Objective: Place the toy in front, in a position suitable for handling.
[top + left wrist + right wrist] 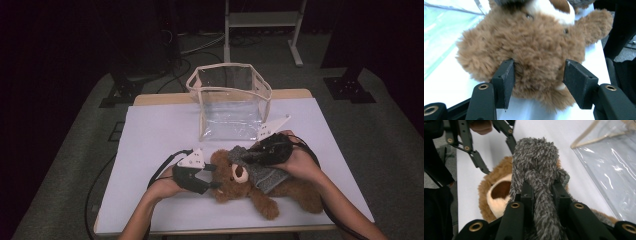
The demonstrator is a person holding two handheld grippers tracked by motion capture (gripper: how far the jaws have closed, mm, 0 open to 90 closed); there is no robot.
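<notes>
Fingers [504, 80] of the left gripper [212, 176] clamp the head of the fluffy brown teddy bear [280, 192], which lies near the front edge of the white table [150, 135]; that grip probably steadies the toy. To the right, the right gripper [246, 156] is closed on the bear's fuzzy grey knitted scarf [534, 165], lifting an end, seemingly to undo or adjust it. A clear plastic pouch with beige trim [231, 100] stands open toward the back edge, perhaps to receive the bear.

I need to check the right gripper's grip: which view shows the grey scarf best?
The right gripper view: the grey scarf fills its centre, pinched between the jaws. The high view shows it small on the teddy bear. The left gripper view catches grey scraps at its top edge.
</notes>
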